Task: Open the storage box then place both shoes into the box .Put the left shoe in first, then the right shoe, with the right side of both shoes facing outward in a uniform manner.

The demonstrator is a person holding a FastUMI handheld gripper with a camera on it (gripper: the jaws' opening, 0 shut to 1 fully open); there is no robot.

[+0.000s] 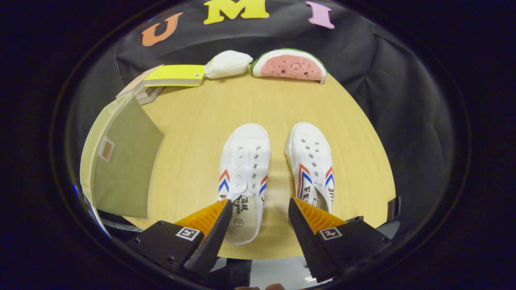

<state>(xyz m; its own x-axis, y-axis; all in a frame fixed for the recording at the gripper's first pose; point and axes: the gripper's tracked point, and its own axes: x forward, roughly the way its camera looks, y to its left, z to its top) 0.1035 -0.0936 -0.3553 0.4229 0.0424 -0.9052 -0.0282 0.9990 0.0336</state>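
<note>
Your gripper (260, 215) has its fingers spread and holding nothing above the heel of the left shoe (243, 177), and the storage box (121, 161), which looks closed, lies well to the left of them, so you must swing left first.

Watermelon-slice plush (289, 65); white plush (227, 64) beside it; yellow book (174, 75) atop stacked books (139, 90); wooden table (193, 121)
</note>
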